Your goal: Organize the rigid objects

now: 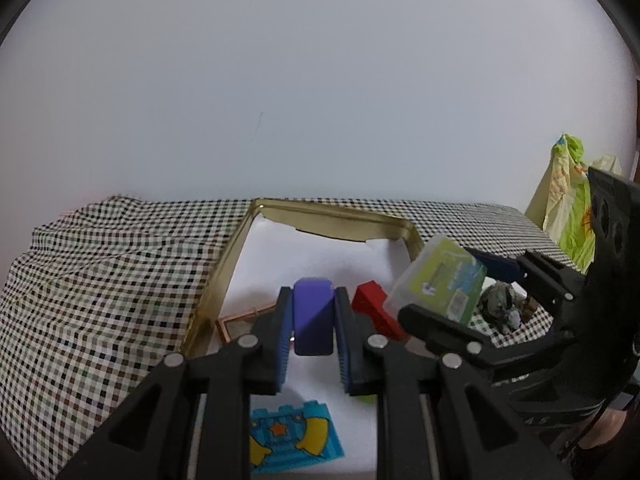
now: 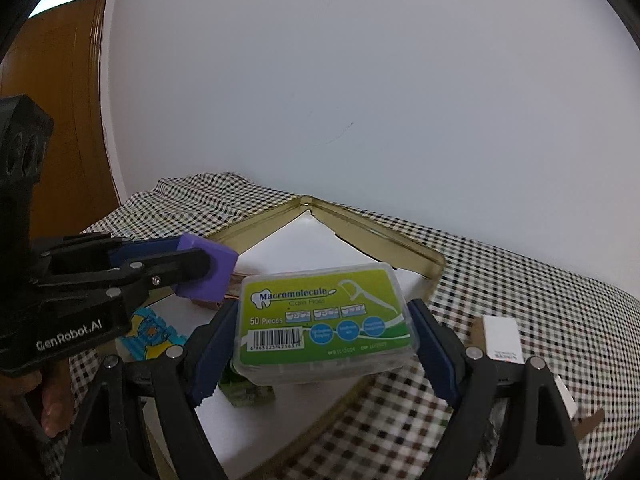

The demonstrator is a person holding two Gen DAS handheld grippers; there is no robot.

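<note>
While both loads hang above the gold tray [image 2: 416, 250], the left gripper [image 1: 314, 320] clamps a purple block [image 1: 313, 312]; the right gripper [image 2: 324, 336] clamps the floss box [image 2: 324, 316] across its long axis, over the tray's near corner.

Plain white wall [image 1: 320, 80], checked tablecloth [image 1: 100, 280] — wooden door [image 2: 52, 120] at left

Materials and finish: tin, cloth, plastics.

Tray [image 1: 236, 248]: gold-tone metal, glossy rim, lined with matt white paper. Cloth [image 1: 100, 280]: woven check fabric, matt, wrinkled. Floss box [image 2: 324, 320]: clear smooth plastic, glossy printed label. Purple block [image 1: 313, 316] and red brick [image 1: 374, 308]: smooth matt plastic. Grippers' fingers [image 1: 280, 344]: matt black plastic, ribbed blue pads.
</note>
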